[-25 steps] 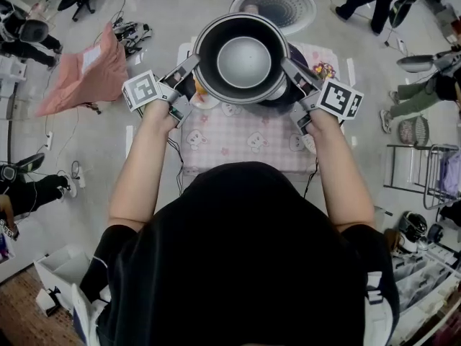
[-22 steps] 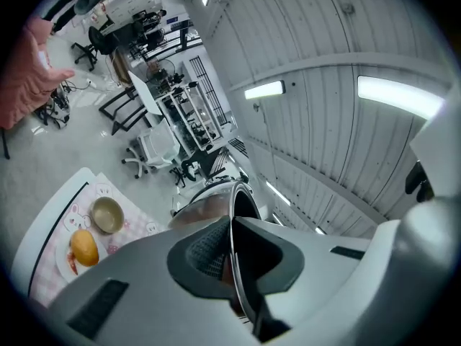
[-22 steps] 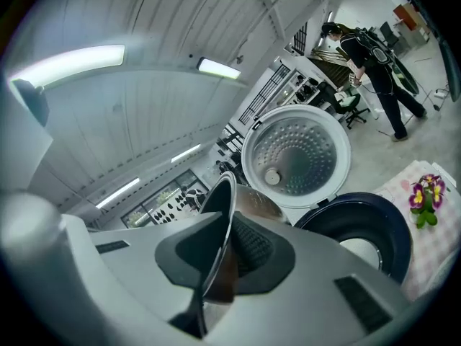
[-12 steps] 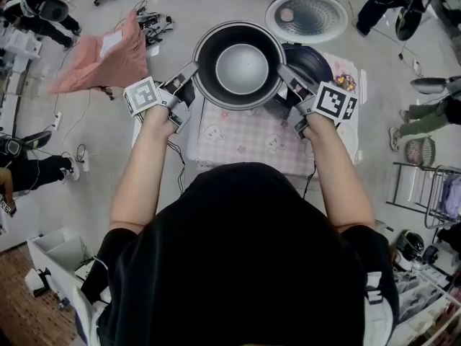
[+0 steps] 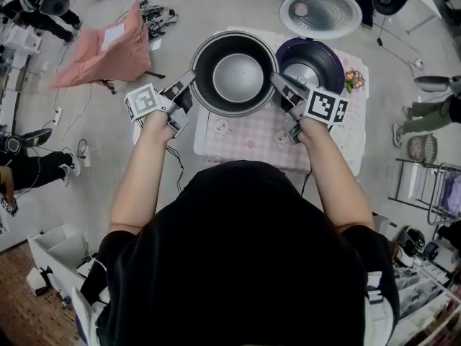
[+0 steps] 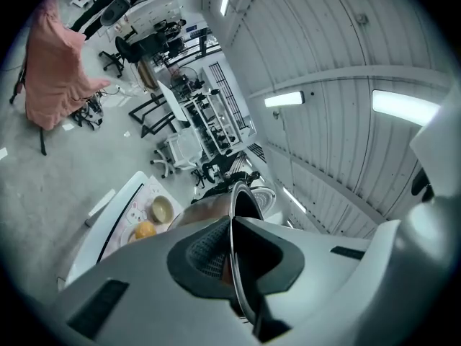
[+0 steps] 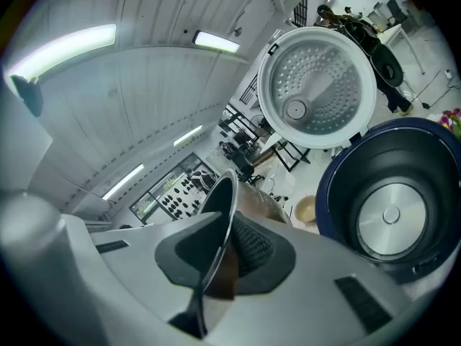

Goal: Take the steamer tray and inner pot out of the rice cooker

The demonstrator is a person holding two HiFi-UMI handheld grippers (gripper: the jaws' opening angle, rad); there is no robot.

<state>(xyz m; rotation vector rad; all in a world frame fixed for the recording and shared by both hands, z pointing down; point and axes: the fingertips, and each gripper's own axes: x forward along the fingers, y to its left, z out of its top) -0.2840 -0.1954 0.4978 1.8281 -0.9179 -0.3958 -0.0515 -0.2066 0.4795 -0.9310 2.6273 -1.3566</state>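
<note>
- Left gripper (image 5: 189, 79) and right gripper (image 5: 278, 83) are each clenched on the rim of the inner pot (image 5: 236, 76), one at either side; in both gripper views the thin metal rim is seen pinched between the dark ribbed pads (image 6: 205, 254)
- The inner pot is held level and mouth up, empty, in the air over the far left part of the table (image 5: 252, 141)
- Just to its right the rice cooker (image 5: 328, 62) is set on the table, its dark blue body bared down to the round plate at the bottom, its white lid (image 5: 320, 11) thrown back
- The right gripper is found close against the cooker's near wall
- The table is covered by a pink checked cloth with small printed figures; a small bowl (image 6: 162, 209) and an orange item (image 6: 145, 229) are seen on it, and flowers (image 5: 353, 80) at its right edge
- A grey floor lies all round, where a pink cloth (image 5: 101, 49) is draped over a stand at the left, cables are strewn beside it, and a wire rack (image 5: 425, 186) is placed at the right
</note>
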